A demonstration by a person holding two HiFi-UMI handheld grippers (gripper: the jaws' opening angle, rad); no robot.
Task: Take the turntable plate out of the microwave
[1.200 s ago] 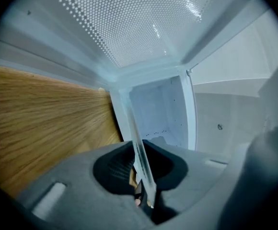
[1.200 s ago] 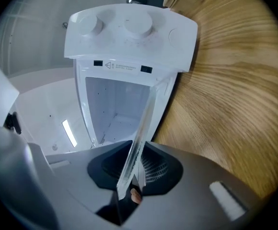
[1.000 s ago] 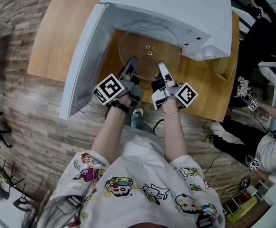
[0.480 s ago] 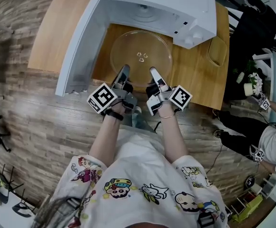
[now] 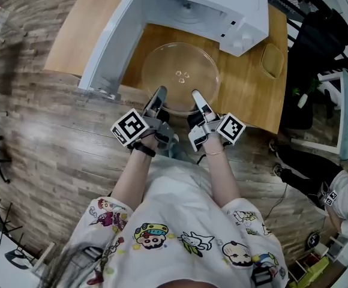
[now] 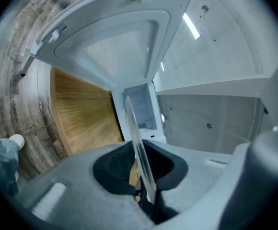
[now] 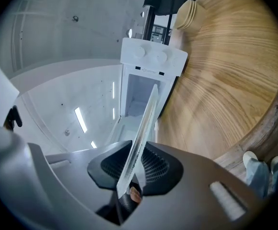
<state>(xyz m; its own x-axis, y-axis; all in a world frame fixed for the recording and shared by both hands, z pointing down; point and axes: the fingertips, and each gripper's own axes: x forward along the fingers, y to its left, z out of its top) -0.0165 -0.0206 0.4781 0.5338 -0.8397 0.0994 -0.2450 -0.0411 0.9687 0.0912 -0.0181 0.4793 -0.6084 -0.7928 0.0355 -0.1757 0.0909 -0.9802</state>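
The clear glass turntable plate point(image 5: 180, 75) hangs level over the wooden table point(image 5: 255, 104), out in front of the white microwave point(image 5: 213, 5), whose door point(image 5: 111, 47) stands open at the left. My left gripper point(image 5: 157, 96) is shut on the plate's near rim at the left, and my right gripper point(image 5: 197, 96) is shut on that rim at the right. In the left gripper view the plate's edge point(image 6: 138, 143) runs between the dark pads of the left gripper point(image 6: 140, 169). The right gripper view shows the same edge point(image 7: 141, 138) pinched by the right gripper point(image 7: 134, 169).
A small tan dish point(image 5: 273, 60) sits on the table right of the microwave. Wooden floor point(image 5: 36, 137) lies below the table's near edge. Another person point(image 5: 345, 197) is at the far right, beside a dark chair point(image 5: 318, 47).
Both grippers have drawn the plate out of the microwave cavity toward me; it now hangs wholly outside, over the table's front part.
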